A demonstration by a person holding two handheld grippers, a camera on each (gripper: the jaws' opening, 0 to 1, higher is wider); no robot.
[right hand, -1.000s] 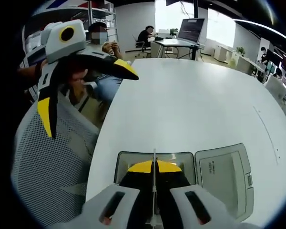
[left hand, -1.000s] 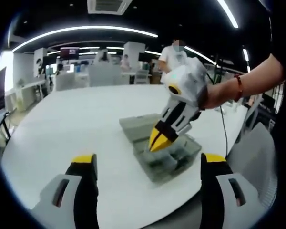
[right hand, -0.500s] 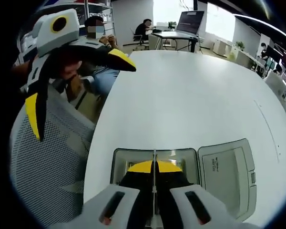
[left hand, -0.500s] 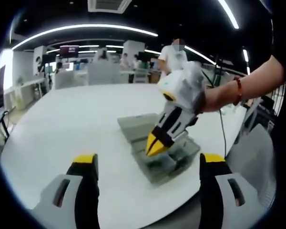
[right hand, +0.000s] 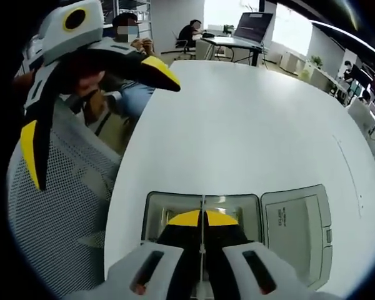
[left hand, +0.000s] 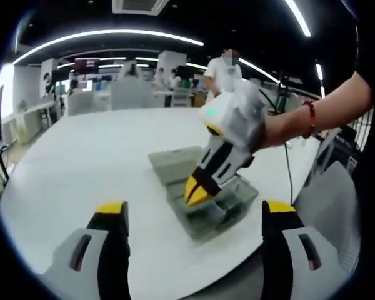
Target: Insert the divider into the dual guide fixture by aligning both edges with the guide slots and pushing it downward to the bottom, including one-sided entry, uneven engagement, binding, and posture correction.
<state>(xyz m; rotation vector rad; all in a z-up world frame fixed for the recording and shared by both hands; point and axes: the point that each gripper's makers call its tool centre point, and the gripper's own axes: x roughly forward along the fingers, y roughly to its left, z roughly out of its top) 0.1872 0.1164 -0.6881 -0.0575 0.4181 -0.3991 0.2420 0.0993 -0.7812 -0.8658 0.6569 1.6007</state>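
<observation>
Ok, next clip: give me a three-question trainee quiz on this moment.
1. True or false: the left gripper has its jaws spread wide with nothing between them.
2. What is the right gripper pinching? A) a cable B) a thin divider C) a pen
3. Beside the open grey fixture box, what lies flat on the white table?

Key: 1 true; 2 B; 3 its hinged lid.

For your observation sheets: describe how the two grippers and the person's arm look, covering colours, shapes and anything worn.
Both grippers have pale grey bodies, black jaws and yellow tips. The left gripper has dark slots in its grey jaw housings. The right gripper tapers to a beak-like point. The arm wears a red wristband and a dark sleeve.
</observation>
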